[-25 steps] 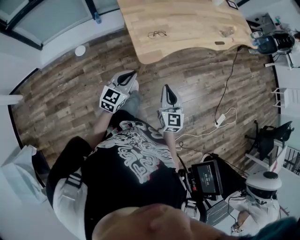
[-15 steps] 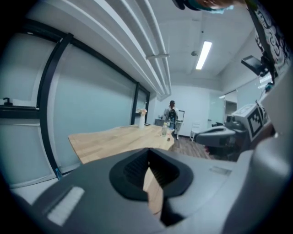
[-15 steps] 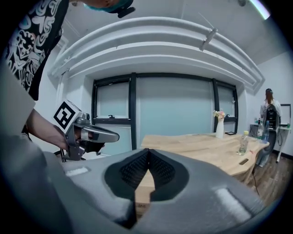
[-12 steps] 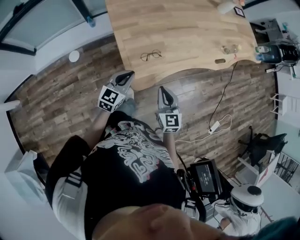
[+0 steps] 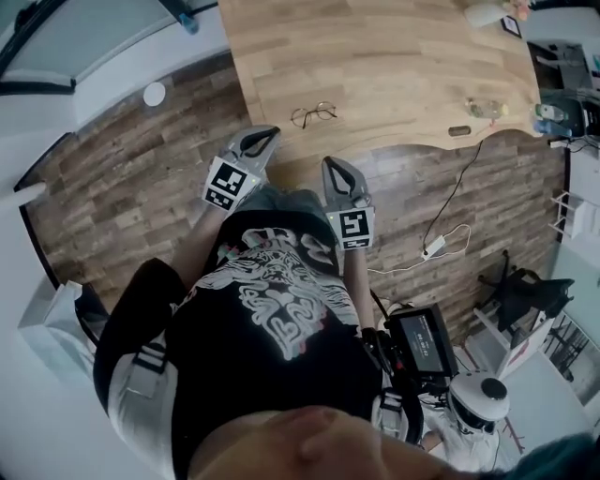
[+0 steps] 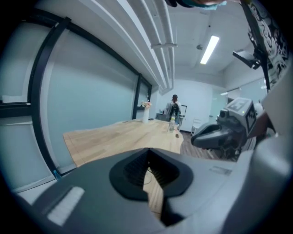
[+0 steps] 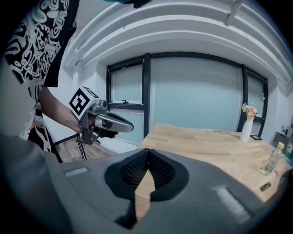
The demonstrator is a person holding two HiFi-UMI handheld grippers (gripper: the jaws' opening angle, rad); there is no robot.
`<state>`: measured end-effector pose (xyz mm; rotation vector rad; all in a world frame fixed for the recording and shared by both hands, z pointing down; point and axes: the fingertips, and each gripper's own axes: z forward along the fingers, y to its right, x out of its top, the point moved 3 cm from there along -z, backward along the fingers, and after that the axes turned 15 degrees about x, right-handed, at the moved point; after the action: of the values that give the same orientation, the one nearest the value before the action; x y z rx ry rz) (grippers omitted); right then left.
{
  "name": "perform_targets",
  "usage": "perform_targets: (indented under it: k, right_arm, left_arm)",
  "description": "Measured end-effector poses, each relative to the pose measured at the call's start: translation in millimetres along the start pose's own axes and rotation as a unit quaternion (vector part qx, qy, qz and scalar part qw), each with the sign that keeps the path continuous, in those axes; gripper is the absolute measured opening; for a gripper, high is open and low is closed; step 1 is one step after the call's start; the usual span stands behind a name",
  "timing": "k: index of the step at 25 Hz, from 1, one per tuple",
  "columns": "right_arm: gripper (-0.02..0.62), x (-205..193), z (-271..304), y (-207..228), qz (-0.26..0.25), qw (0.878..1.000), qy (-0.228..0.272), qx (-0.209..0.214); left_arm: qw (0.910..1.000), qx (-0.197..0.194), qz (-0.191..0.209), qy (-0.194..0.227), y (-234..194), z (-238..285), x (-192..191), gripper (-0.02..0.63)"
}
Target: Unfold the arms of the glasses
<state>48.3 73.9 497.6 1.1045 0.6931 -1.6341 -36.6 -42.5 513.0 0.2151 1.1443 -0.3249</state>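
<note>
Thin wire-rimmed glasses [image 5: 314,115] lie on the light wooden table [image 5: 394,56], close to its near edge; whether their arms are folded is too small to tell. My left gripper [image 5: 262,138] is held at the table's edge, just left of and short of the glasses, jaws shut and empty. The right gripper [image 5: 337,169] hangs over the floor just in front of the table, also shut on nothing. In the left gripper view the shut left gripper [image 6: 148,155] points along the tabletop, with the right gripper [image 6: 219,132] beside it. The right gripper view shows the right gripper [image 7: 148,157] shut and the left gripper [image 7: 107,119] off to its left.
Farther right on the table are a clear bottle [image 5: 483,108], a small dark object [image 5: 459,131] and a white vase [image 5: 483,13]. A cable with a white adapter [image 5: 433,247] trails over the wood floor. A screen [image 5: 422,342] sits low right. A person [image 6: 174,107] stands far off.
The table and glasses have come closer in the head view. Both grippers now sit at the table's near edge instead of well short of it. Their jaws stay shut.
</note>
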Motion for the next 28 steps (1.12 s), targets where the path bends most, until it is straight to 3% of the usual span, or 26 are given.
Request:
perform_targets:
  k: [5, 10, 14, 21, 28]
  right_arm:
    - [-0.002, 3, 26, 25, -0.047, 0.997, -0.045, 0.043]
    - [-0.002, -3, 50, 64, -0.131, 0.981, -0.11, 0.093]
    - [-0.002, -6, 63, 82, -0.161, 0.97, -0.122, 0.134]
    - [0.0, -34, 89, 107, -0.191, 0.949, -0.16, 0.191]
    - [0.0, -59, 108, 119, -0.204, 0.931, -0.195, 0.231]
  left_arm:
    - [0.9993, 0.028, -0.004, -0.023, -16, 15, -14, -0.011]
    - [0.9969, 0.066, 0.011, -0.043, -24, 29, -14, -0.011]
    - [0.994, 0.092, 0.007, -0.059, -23, 41, -13, -0.011]
    - [0.9918, 0.088, 0.014, -0.092, -12, 76, -31, -0.011]
    - [0.9873, 0.078, -0.007, -0.138, 2, 102, -60, -0.011]
